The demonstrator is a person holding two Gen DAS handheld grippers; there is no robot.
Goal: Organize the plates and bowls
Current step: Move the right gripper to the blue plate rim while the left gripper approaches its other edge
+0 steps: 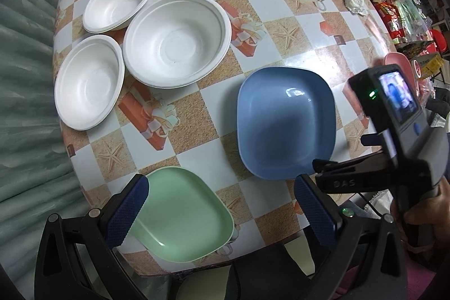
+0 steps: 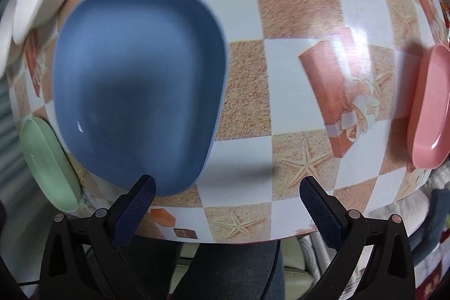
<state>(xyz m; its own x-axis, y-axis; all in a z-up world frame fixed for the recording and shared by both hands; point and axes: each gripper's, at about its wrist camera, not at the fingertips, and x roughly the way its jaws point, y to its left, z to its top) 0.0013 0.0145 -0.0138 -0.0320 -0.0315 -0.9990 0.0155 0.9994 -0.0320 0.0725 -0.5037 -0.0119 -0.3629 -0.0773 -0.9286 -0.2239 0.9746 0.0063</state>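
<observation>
Three white bowls (image 1: 176,40) clustered; blue plate (image 2: 137,86) glossy, squarish; both grippers (image 1: 222,211) (image 2: 227,208) wide.

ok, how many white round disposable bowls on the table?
3, clustered at the table's far-left: small white round disposable bowl at back, another small one nearer, large one right of both. None visibly hidden.

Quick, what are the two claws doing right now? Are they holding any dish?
Left claw: open, holding nothing, above the square green plastic plate.
Right claw: open, holding nothing, near the square blue plastic plate.
</observation>
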